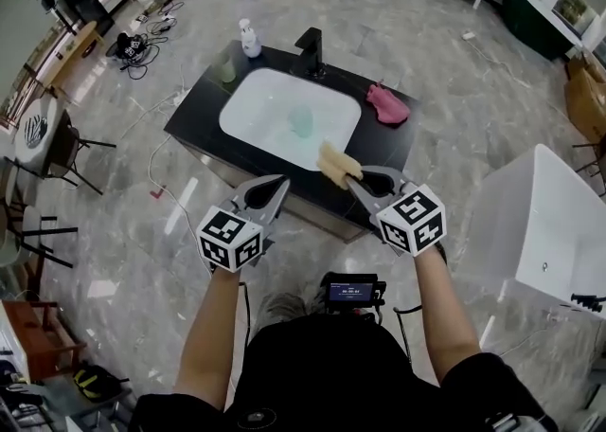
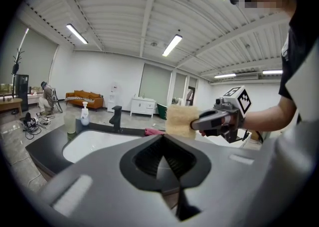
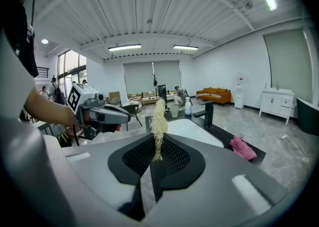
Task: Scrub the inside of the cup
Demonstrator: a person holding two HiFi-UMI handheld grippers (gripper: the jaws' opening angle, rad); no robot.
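At the far left of the counter (image 1: 192, 119), a pale, see-through cup (image 1: 227, 70) stands upright just beside a soap bottle (image 1: 250, 39), behind the sink's back-left corner. The white sink (image 1: 260, 108) fills the middle of the counter, with a black tap (image 1: 311, 51) at its back edge. A faint bluish shape (image 1: 301, 120) lies in the basin; it could be a second cup, but I cannot tell.

Nearer the person, the left gripper (image 1: 281, 181) is clenched on nothing and sits short of the sink's front edge, well apart from the cup. Just to its right, the right gripper (image 1: 350, 177) is clamped on a tan sponge (image 1: 336, 163), which sticks out past the jaws toward the basin. A pink cloth (image 1: 388, 104) lies on the counter right of the sink.

I judge this to be the approach. The scrubbing tool is in hand, but no cup is held and nothing touches one yet.

The next move probably calls for the left gripper to open and take the cup by its wall, keeping the mouth clear. The cup then needs steadying over the sink, tilted toward the right gripper, so the sponge can go in and rub round the inside.
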